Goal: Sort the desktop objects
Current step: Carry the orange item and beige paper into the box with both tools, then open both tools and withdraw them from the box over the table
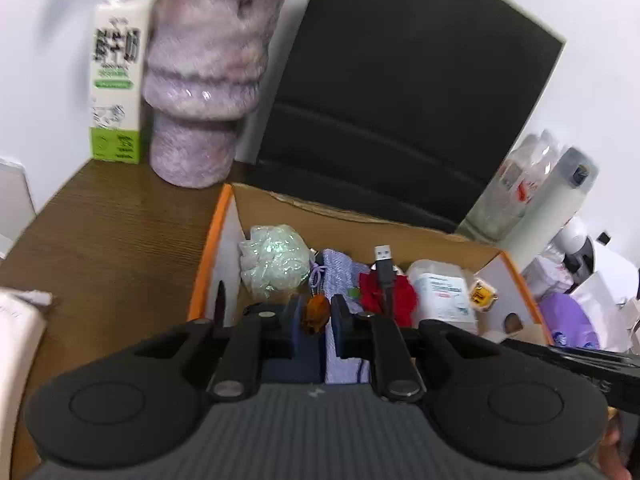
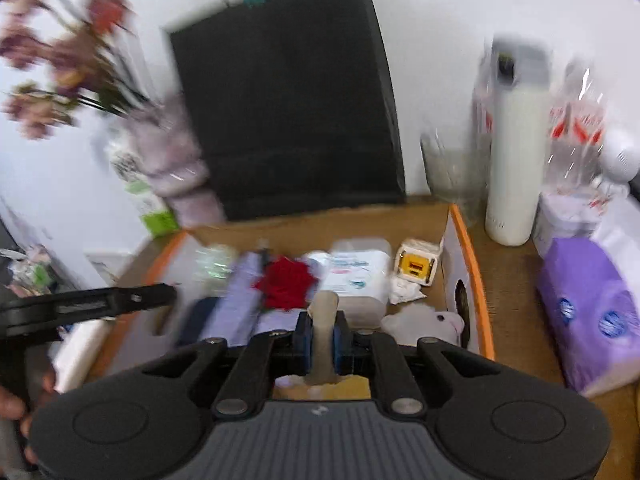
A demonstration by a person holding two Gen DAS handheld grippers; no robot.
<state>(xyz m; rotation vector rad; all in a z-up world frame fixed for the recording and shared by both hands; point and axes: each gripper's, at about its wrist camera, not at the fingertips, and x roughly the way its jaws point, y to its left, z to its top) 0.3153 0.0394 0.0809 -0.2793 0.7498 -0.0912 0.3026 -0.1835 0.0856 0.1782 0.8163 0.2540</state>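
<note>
Amber-brown, a small light trinket [image 1: 316, 314] sits clamped between the left gripper [image 1: 317, 316] jaws just above the orange-rimmed cardboard box [image 1: 208, 248], while the right gripper [image 2: 323, 334] over that box pinches a beige, likely soft, light strip [image 2: 325, 332] at mid-length.

Both wrist views look steeply down, close over one box [image 1: 400, 222]

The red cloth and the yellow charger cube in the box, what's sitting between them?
A white packet with blue print lies between the red cloth and the yellow charger cube, clearest in the right wrist view.
</note>
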